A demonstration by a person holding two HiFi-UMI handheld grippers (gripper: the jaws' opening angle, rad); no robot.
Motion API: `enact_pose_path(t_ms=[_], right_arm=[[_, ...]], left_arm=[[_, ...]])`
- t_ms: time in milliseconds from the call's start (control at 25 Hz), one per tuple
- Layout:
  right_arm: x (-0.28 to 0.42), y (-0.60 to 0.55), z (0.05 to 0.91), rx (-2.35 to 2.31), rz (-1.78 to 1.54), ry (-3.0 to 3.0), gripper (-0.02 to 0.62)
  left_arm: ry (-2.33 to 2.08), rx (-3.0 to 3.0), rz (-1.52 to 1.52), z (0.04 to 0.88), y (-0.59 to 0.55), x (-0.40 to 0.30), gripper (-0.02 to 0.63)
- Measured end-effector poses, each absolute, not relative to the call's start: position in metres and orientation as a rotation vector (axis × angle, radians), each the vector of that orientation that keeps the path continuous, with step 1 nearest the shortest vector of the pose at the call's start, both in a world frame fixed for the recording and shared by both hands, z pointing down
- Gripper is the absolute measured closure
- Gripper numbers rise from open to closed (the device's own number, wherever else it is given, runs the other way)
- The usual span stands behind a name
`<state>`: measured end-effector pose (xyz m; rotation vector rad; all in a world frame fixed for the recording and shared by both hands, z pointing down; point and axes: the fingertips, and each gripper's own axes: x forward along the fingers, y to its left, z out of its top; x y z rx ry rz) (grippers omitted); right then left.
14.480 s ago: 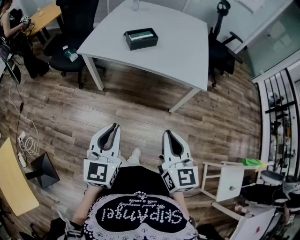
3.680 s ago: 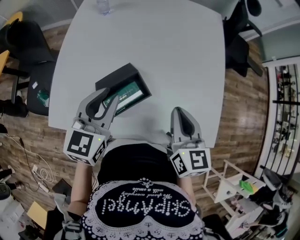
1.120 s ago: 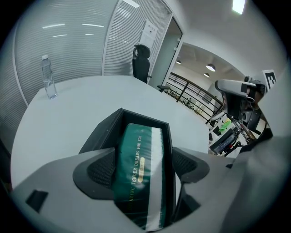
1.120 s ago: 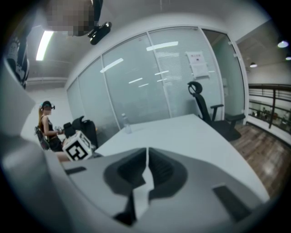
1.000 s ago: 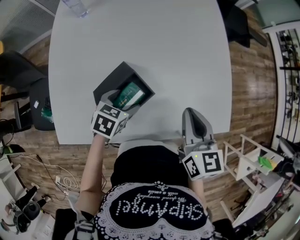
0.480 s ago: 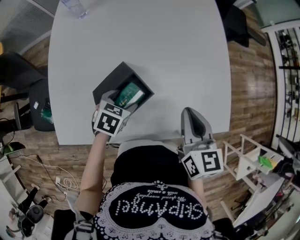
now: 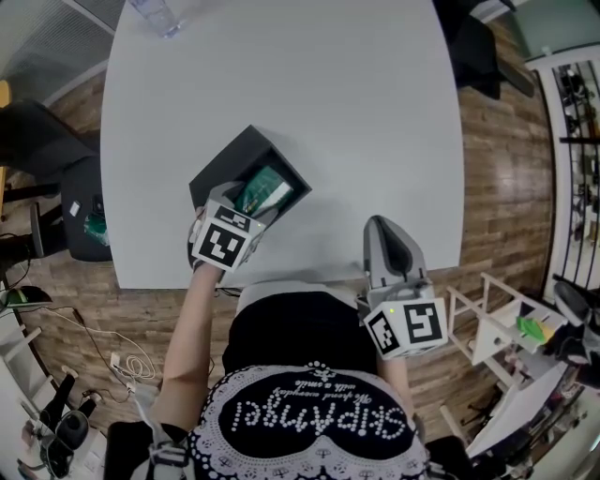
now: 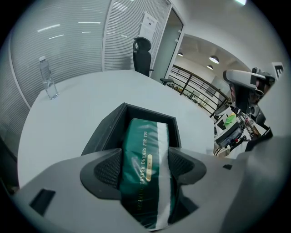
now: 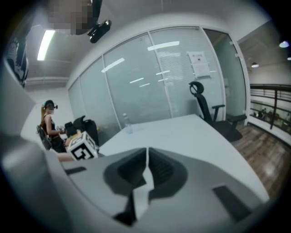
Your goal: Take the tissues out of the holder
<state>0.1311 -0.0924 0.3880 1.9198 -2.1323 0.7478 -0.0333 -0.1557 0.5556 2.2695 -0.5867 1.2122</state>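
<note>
A green tissue pack with a white stripe lies in the black box holder on the white table. My left gripper points steeply down into the holder. Its jaws have just been closing. In the left gripper view the tissue pack fills the gap of the left gripper, and both pads touch its sides inside the holder. My right gripper hovers at the table's near edge. In its own view the right gripper is shut with nothing between its jaws.
A water bottle stands at the table's far left edge, also seen as the water bottle beyond the holder. Black office chairs stand left of the table, another chair at its far side. A white cart is at my right.
Since a few seconds ago my left gripper has come down from above the holder onto the tissue pack. Over the last second both grippers have kept their places.
</note>
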Motion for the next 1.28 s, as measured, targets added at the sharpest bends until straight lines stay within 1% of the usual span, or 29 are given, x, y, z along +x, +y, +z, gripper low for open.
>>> enact_pose_path(t_ms=[880, 1280], right_arm=[[0.1312, -0.0963, 0.385, 1.881, 0.729, -2.183, 0.56], [0.1312, -0.0994, 0.3806, 1.874, 0.717, -2.204, 0.56]], left_arm=[[-0.596, 2.289, 1.208, 0.5552, -0.1564, -0.0293, 0.261], [-0.617, 2.303, 1.23, 0.5541, -0.1553, -0.0301, 0.275]])
